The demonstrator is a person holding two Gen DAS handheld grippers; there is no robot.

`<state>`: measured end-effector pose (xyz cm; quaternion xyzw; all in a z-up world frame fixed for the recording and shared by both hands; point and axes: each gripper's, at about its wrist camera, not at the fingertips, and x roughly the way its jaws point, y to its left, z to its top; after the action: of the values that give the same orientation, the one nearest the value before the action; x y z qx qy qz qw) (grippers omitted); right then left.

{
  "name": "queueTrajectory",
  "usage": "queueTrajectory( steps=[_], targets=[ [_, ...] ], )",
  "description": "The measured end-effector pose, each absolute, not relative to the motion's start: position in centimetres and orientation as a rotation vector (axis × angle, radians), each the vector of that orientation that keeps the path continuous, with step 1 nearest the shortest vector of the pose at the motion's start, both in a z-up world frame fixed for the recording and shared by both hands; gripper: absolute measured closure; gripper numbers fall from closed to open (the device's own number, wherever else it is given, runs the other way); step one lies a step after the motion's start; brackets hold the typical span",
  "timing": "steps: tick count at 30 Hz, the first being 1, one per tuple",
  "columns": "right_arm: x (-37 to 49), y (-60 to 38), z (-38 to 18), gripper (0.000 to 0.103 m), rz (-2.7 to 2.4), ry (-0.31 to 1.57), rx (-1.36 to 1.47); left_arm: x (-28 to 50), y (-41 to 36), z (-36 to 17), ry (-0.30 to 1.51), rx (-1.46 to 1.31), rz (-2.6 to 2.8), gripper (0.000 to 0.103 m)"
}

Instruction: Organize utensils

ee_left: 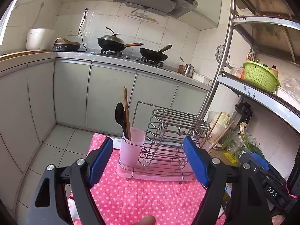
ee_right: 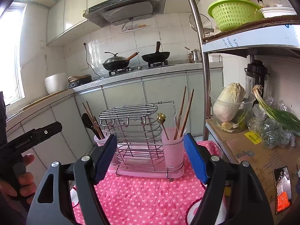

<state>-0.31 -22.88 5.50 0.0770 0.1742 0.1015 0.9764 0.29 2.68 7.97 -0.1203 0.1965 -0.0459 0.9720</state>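
Standing upright at twelve o'clock, the thin stiff brown wooden chopsticks [ee_right: 184,112] (light, slippery) want pinching mid-shaft; both the left gripper [ee_left: 148,159] and right gripper [ee_right: 150,157] gape wide, empty.

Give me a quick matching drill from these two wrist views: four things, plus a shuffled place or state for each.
Things:
1. black spoon
2. gold-topped spoon
3. green basket
4. left gripper

Places or states:
A. on the metal shelf
B. in the right pink cup, beside chopsticks
C. open, nothing between its pads
D. in the left pink cup, beside chopsticks

Pairs: 1-D, 2-B, 3-A, 4-C
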Motion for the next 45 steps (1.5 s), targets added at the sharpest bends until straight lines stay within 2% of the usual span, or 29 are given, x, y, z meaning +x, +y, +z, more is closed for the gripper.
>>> queueTrajectory(
  steps=[7, 45],
  targets=[
    [-0.8, -22.4, 4.2, 0.029, 0.194, 0.381, 0.161, -1.4, 1.5, 7.3, 0.356, -0.177, -0.039, 0.027],
    [-0.4, -20.7, 1.4, 0.029, 0.15, 0.419, 0.101, -0.7, -1.7, 3.2, 0.462, -0.112, -0.053, 0.029]
  ],
)
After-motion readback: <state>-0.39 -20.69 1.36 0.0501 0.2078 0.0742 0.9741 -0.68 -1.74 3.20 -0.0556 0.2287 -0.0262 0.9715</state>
